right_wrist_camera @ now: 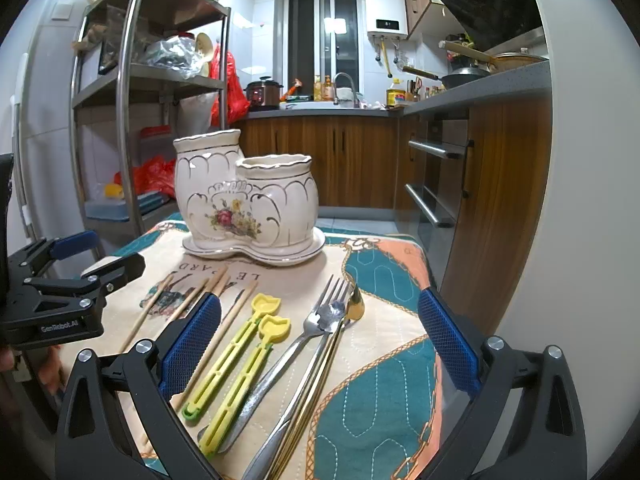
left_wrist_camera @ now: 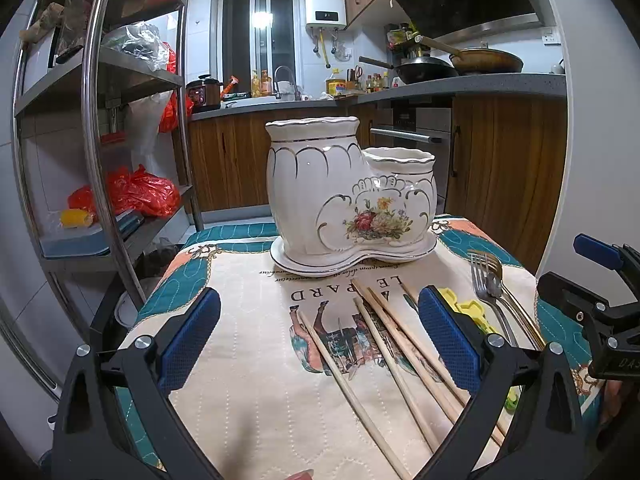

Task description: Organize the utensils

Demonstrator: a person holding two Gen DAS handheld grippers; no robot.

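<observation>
Quilted table mat [left_wrist_camera: 240, 400] carries a white two-cup ceramic holder [left_wrist_camera: 344, 200] at 12 o'clock, upright on its saucer. Wooden chopsticks [left_wrist_camera: 384, 344] lie flat nearer, long axes running 11-to-5 in the left view; yellow sticks [right_wrist_camera: 236, 356], forks [right_wrist_camera: 316, 320] and spoon [right_wrist_camera: 354, 304] point 1 o'clock in the right view. Left gripper [left_wrist_camera: 320, 344] and right gripper [right_wrist_camera: 320, 344] both gape wide, holding nothing.

The left hand-held gripper [left_wrist_camera: 319, 340] tilts a little downward, its blue-padded jaws spread wide with nothing pressed between them. The right hand-held gripper [right_wrist_camera: 319, 342] sits just beside it on its right, tilted the same way, jaws equally wide apart and gripping nothing
</observation>
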